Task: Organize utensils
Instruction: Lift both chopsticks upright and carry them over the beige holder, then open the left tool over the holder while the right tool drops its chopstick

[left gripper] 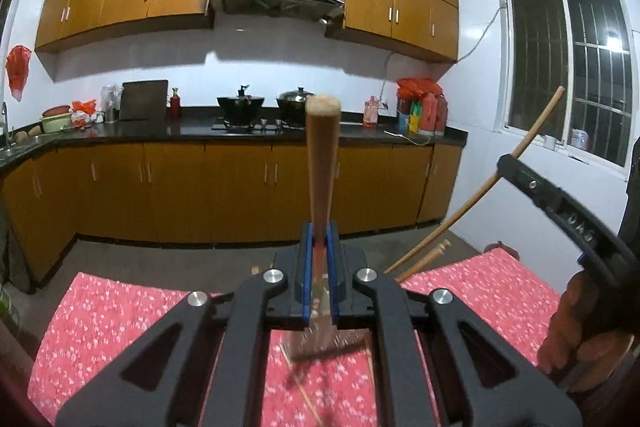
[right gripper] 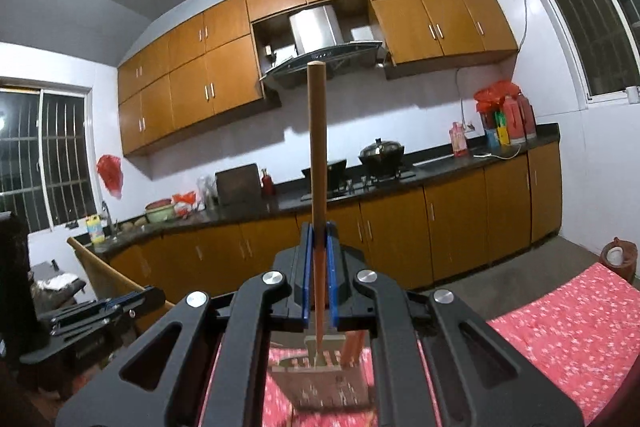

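My left gripper [left gripper: 319, 227] is shut on a thick wooden-handled utensil [left gripper: 322, 163]. Its handle points up and away, and its blurred metal head [left gripper: 316, 339] hangs over the red floral tablecloth [left gripper: 120, 307]. My right gripper [right gripper: 319, 227] is shut on a thin wooden-handled slotted turner [right gripper: 317, 147], whose metal head [right gripper: 316, 375] sits close under the camera. In the left wrist view the right gripper [left gripper: 506, 161] shows at the right with its long handle [left gripper: 536, 127], held by a hand [left gripper: 580, 327]. The left gripper [right gripper: 152, 293] appears low at the left of the right wrist view.
Thin chopsticks [left gripper: 304, 395] lie on the cloth under the left gripper, and more wooden sticks [left gripper: 424, 259] at the table's far edge. A brown jar [right gripper: 620, 259] stands past the table [right gripper: 580, 327]. Beyond are a counter [left gripper: 200, 133] with woks, cabinets and a window [left gripper: 568, 75].
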Tool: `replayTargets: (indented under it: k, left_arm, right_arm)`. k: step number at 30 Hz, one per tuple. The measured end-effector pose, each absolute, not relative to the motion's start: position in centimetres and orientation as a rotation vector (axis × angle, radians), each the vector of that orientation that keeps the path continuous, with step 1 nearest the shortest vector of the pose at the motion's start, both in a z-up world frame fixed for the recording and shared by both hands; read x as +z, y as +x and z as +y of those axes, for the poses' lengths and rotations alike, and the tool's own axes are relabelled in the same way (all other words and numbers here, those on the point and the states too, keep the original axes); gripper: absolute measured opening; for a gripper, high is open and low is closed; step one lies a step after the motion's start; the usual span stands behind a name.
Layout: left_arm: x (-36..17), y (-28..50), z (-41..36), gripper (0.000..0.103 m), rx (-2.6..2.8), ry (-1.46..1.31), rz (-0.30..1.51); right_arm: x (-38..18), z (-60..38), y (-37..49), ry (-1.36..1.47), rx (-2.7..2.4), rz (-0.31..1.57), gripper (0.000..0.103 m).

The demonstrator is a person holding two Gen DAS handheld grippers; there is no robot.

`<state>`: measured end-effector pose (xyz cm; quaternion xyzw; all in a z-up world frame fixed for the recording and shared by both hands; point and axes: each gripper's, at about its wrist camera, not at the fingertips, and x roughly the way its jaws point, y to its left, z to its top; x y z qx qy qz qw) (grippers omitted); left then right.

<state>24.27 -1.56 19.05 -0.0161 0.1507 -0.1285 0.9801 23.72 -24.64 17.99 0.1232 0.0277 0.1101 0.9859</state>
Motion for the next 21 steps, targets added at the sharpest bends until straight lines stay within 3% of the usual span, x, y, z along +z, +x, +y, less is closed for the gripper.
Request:
replayTargets:
  k: [11,21]
  left_arm:
    - [15.9,29.1,-2.2,0.008,-0.295,-0.021,0.433]
    - [13.2,31.9,-2.6,0.008,-0.313,-0.036,0.536]
  right_arm:
    - [13.1,-22.5,29.7,0.197,0.197,0.227,0.007]
    - [12.7,-21.8,30.3,0.182,0.22,0.272,0.008]
